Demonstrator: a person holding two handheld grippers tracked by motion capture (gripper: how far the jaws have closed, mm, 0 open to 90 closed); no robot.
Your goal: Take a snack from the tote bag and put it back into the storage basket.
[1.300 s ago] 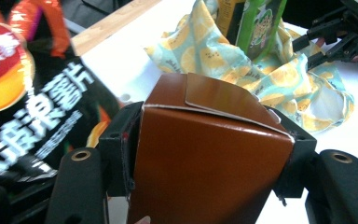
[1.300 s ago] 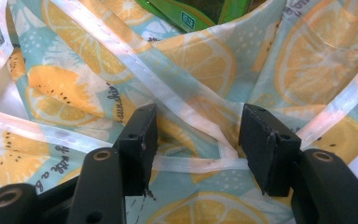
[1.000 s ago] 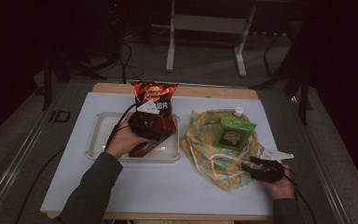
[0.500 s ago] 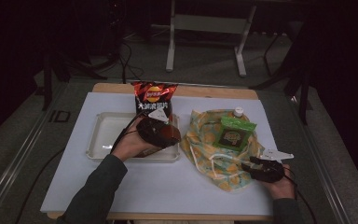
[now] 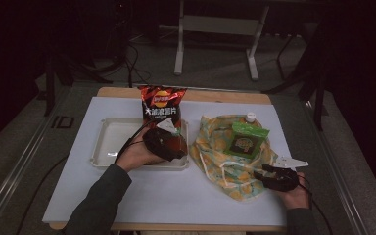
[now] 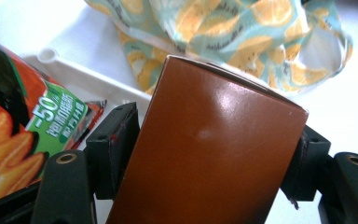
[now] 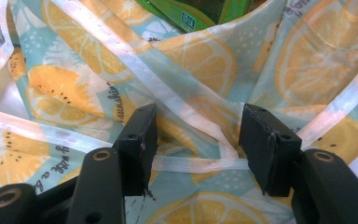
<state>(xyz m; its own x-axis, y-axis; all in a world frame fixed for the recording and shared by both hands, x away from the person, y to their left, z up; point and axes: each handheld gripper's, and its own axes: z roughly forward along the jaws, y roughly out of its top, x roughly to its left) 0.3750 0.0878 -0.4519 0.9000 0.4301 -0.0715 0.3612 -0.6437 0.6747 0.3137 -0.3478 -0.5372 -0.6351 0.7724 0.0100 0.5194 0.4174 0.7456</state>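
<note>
While my left gripper (image 6: 209, 154) has just been spreading its jaws, a brown box (image 6: 214, 144) stands between them, its glossy face rising up the middle of the left gripper view; whether the pads (image 6: 114, 140) press its sides I cannot tell. From the high view, that gripper (image 5: 165, 143) and the box sit over the right end of a white tray (image 5: 108, 147), with my left hand (image 5: 136, 155) just behind. A red bag of crisps (image 5: 161, 105) stands upright at the tray's far edge, and its orange and green print lies just beside the box in the left gripper view (image 6: 23, 135).

My right gripper (image 7: 196, 140) holds its jaws apart over a cloth bag (image 7: 98, 84) printed with orange slices, a white strap (image 7: 186, 164) of the bag stretched across the gap between the pads (image 7: 140, 140). Inside the bag's open mouth lies a green carton (image 5: 246, 141) with a white cap (image 5: 250, 117). The bag (image 5: 215, 156) lies just right of the tray on the white table (image 5: 176, 196), and my right hand (image 5: 290, 192) rests at its near right corner.
</note>
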